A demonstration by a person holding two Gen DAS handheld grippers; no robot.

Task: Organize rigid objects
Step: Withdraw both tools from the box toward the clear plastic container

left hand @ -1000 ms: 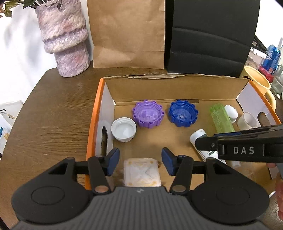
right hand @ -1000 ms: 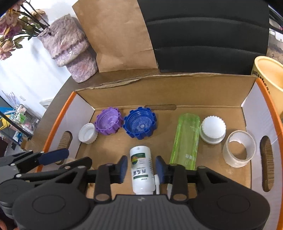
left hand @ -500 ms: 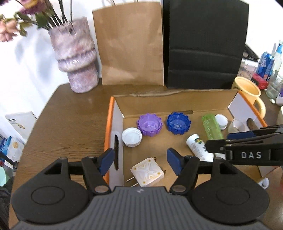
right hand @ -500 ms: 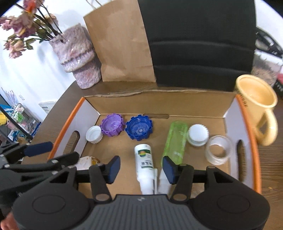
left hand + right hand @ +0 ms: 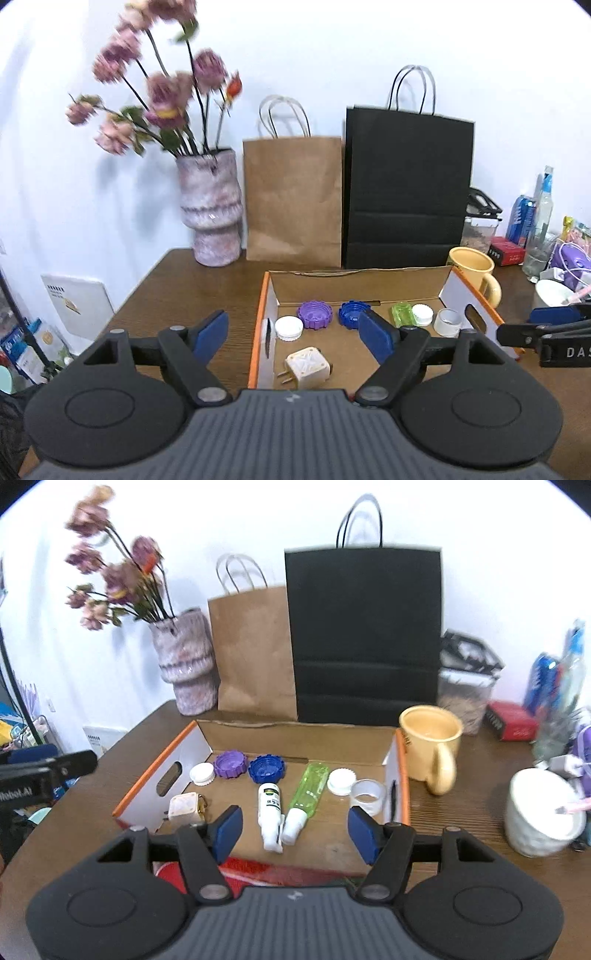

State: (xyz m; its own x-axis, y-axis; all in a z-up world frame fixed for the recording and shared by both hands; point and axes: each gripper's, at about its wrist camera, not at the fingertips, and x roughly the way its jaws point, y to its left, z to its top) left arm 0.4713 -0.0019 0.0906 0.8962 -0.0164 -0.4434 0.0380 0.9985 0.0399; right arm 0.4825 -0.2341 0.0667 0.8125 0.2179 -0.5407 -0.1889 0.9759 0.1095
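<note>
My left gripper (image 5: 293,338) has just been opening: its blue-padded jaws stand wide apart and nothing is between them. My right gripper (image 5: 295,829) has likewise just been opening and holds nothing.

Nearest in the shallow cardboard box with orange edges (image 5: 149,781) lies the cream square plug adapter (image 5: 307,368), on the box floor beside the left wall. To its right, the white label-printed spray bottle (image 5: 269,806) and the clear green plastic bottle (image 5: 308,790) lie on their sides, side by side, caps toward me. Further back runs a row: white screw cap (image 5: 289,328), purple ribbed lid (image 5: 315,314), blue ribbed lid (image 5: 266,768), white scalloped cap (image 5: 340,781) and clear plastic ring (image 5: 367,796).

Judgement: every small rigid item visible is inside the box, and none remains loose on the brown wooden table (image 5: 177,295) near it. The sorting appears complete or nearly so. The yellow ceramic mug (image 5: 430,746) stands outside, just beside the right wall; whether it belongs to the task I cannot tell.

Both grippers point slightly downward toward the box, held short of it and above table level.
</note>
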